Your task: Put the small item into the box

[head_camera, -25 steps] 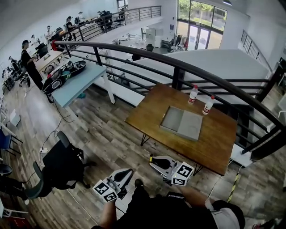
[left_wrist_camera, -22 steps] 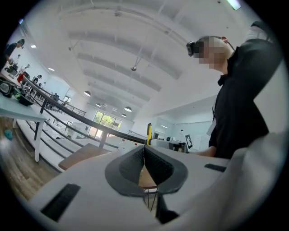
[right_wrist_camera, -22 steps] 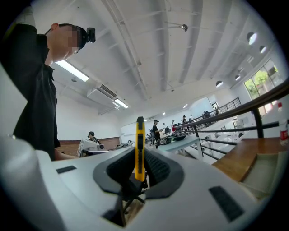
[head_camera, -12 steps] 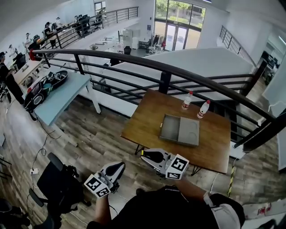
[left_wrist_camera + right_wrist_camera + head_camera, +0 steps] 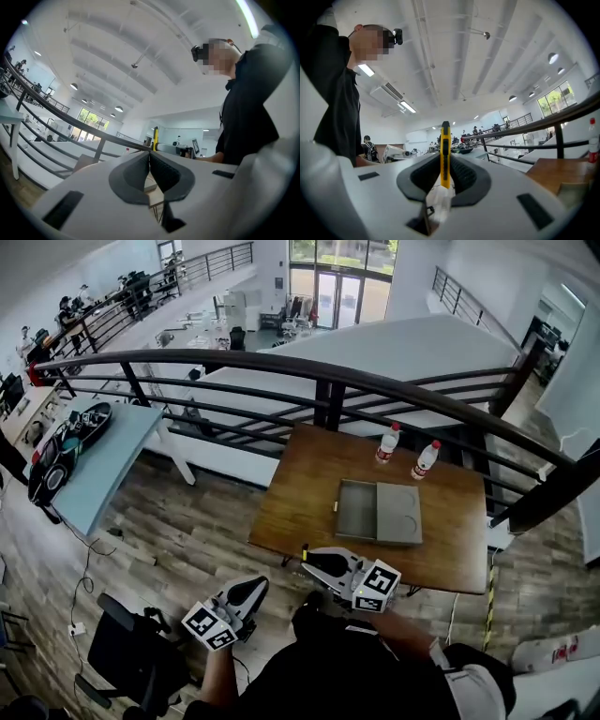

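1. An open office level with a plank floor (image 5: 187,531) shows in the head view. A curved black railing (image 5: 234,360) runs behind a brown wooden surface (image 5: 300,502), and a pale blue table (image 5: 108,460) stands well apart at the left.
2. One grey box (image 5: 378,512) lies near the middle of the surface, showing as two flat halves side by side. Two clear bottles with red caps stand upright behind it near the railing, the left bottle (image 5: 386,442) and the right bottle (image 5: 426,458).
3. Two grippers are held short of the surface's near edge, each with a marker cube. The left hand-held gripper (image 5: 251,588) is over the floor. The right hand-held gripper (image 5: 311,564) is just at the edge, with the tip of the small item (image 5: 305,548) poking from its jaws, well apart from the box.
4. The left gripper view looks up at a white ceiling with lamps. The dark pads (image 5: 136,176) meet at their tips with nothing between them.
5. In the right gripper view the jaws are clamped on the small item. It is narrow and yellow with a black strip down its face, stands upright and reaches past the jaw tips. A corner of the surface and one bottle show at the right.
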